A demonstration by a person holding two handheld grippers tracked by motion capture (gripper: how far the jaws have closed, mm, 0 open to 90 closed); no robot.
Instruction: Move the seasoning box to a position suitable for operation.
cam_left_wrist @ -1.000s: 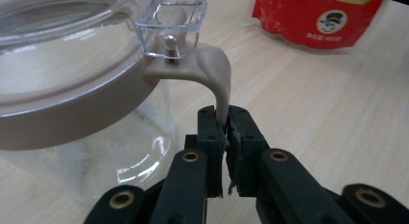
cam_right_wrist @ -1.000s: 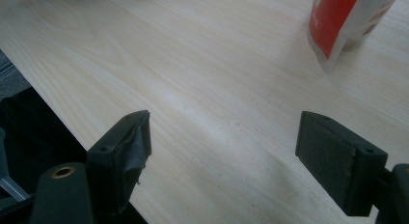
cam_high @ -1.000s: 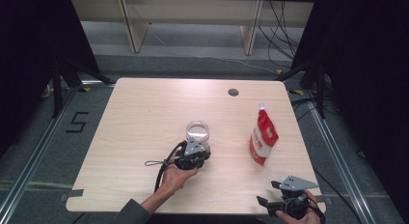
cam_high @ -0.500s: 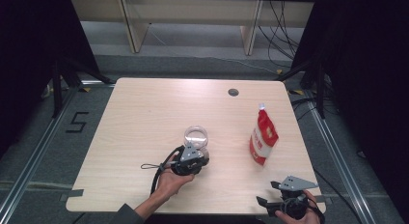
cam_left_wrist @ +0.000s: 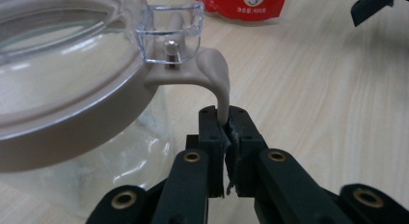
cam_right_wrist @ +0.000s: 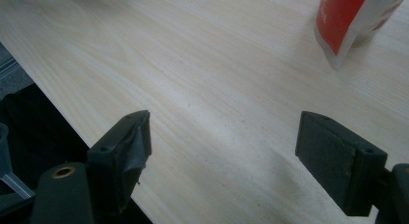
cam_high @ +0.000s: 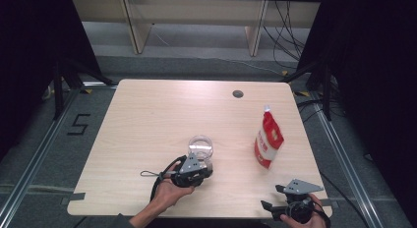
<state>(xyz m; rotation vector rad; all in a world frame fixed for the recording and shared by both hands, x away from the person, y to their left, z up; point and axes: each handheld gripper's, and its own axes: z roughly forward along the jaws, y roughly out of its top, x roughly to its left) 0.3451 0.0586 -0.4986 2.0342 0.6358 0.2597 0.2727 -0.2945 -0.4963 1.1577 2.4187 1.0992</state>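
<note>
Left gripper (cam_left_wrist: 225, 137) pinches the soft beige tab (cam_left_wrist: 218, 84) of the jar (cam_high: 200, 148) lid, near the table's (cam_high: 147, 120) front edge. Glass: rigid, slippery, breakable; the tab flexes, so better grip the body. Right gripper (cam_right_wrist: 222, 151) gapes empty at the front right corner.

Pale wooden table (cam_high: 147, 120), grey floor (cam_high: 196, 66)

A light wooden table (cam_high: 147, 120) with a round cable hole (cam_high: 238, 94) is seen. On it are set a clear glass jar (cam_high: 201, 146) and, well apart, an upright red pouch (cam_high: 268, 139).
</note>
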